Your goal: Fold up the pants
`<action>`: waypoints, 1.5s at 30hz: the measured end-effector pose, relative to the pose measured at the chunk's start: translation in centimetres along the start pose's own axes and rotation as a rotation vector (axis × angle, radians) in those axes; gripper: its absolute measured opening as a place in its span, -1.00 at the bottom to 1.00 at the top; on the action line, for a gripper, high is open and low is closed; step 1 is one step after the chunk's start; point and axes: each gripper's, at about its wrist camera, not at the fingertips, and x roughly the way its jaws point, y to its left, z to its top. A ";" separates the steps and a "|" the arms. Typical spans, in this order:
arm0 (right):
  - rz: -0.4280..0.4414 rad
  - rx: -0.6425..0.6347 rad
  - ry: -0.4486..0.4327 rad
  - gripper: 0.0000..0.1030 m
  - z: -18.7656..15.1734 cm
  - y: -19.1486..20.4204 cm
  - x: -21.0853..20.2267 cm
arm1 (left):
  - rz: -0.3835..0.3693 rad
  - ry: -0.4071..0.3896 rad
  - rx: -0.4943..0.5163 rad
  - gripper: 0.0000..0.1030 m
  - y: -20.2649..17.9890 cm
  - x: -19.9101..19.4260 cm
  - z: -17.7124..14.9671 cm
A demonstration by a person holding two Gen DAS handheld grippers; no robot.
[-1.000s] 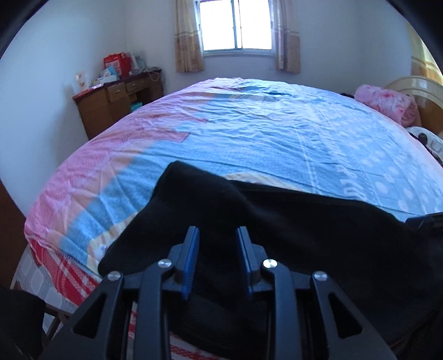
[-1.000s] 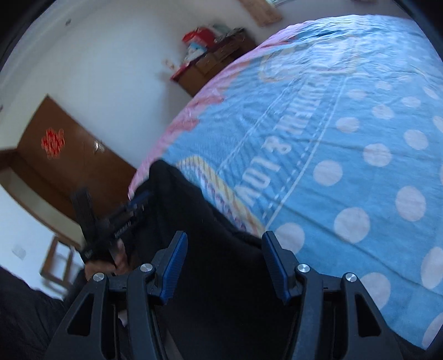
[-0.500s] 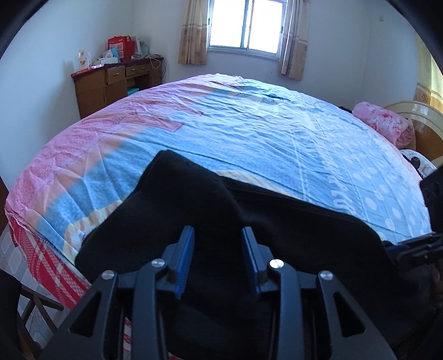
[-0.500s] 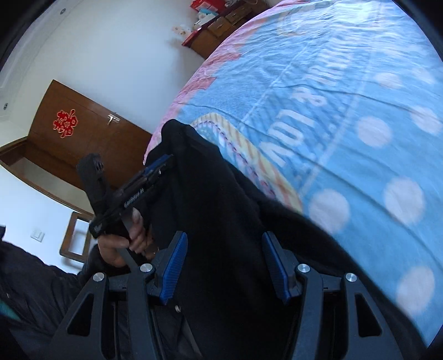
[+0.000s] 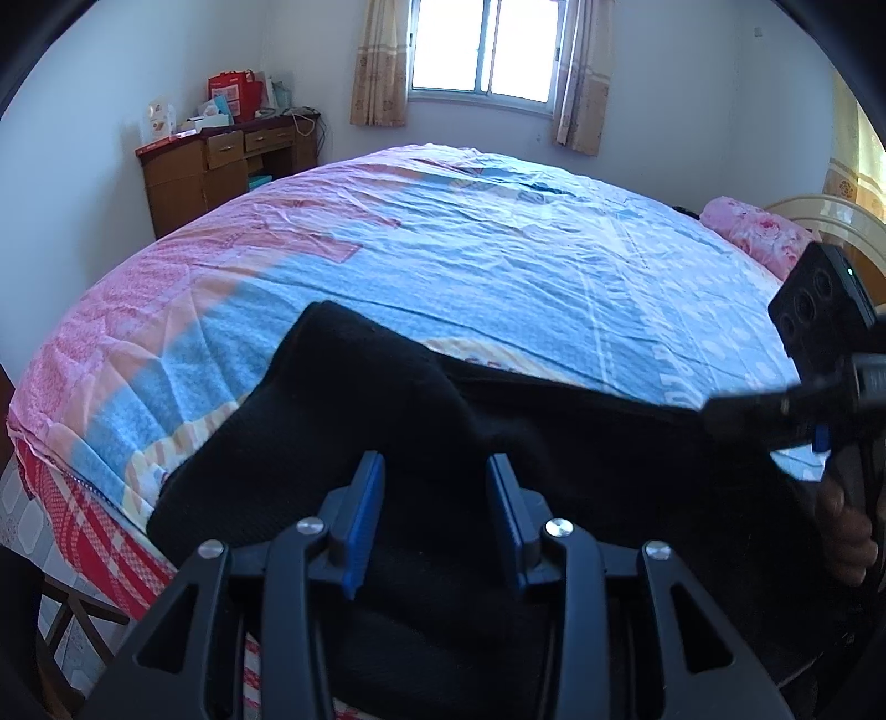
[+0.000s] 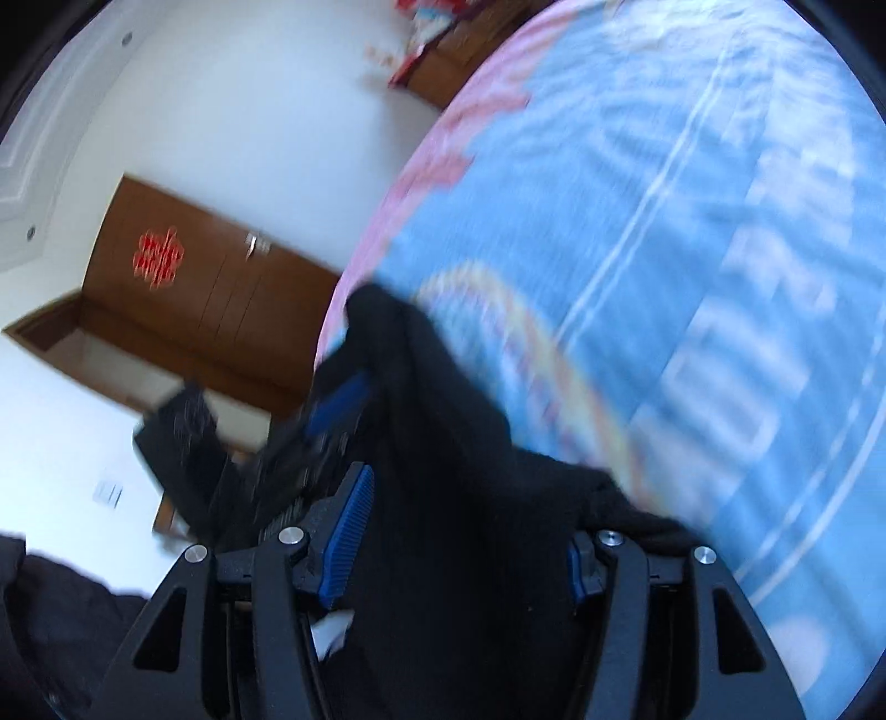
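Observation:
Black pants (image 5: 443,443) lie bunched along the near edge of the bed (image 5: 498,266), part hanging over the side. My left gripper (image 5: 437,487) is open with the black fabric lying between and under its blue pads (image 5: 362,515). My right gripper (image 6: 465,531) is open, with the pants (image 6: 443,443) draped between its fingers and over the right pad; this view is blurred. The right gripper also shows at the right edge of the left wrist view (image 5: 819,399), and the left one in the right wrist view (image 6: 332,404).
The bed has a blue and pink sheet. A wooden desk (image 5: 221,160) with boxes stands at the far left wall, a window (image 5: 487,50) is at the back, a pink pillow (image 5: 758,232) at the headboard. A brown door (image 6: 194,310) is beside the bed.
Both grippers have risen and tilted over the pants. The right gripper has swung towards the left one, and fabric now covers its right pad. The pants' peak has shifted a little.

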 end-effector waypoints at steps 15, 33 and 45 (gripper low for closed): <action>0.381 0.375 -0.206 -0.02 1.5 -8.6 -4.6 | -0.043 0.039 0.027 -0.26 0.4 0.6 1.0; -0.332 -0.148 -0.176 -0.29 -1.7 1.7 -3.1 | 0.076 0.008 0.178 -0.07 -0.8 -0.8 1.5; -0.322 -0.254 -0.244 -0.47 -6.7 5.4 -5.5 | 0.153 -0.132 0.011 0.27 6.1 -6.4 6.2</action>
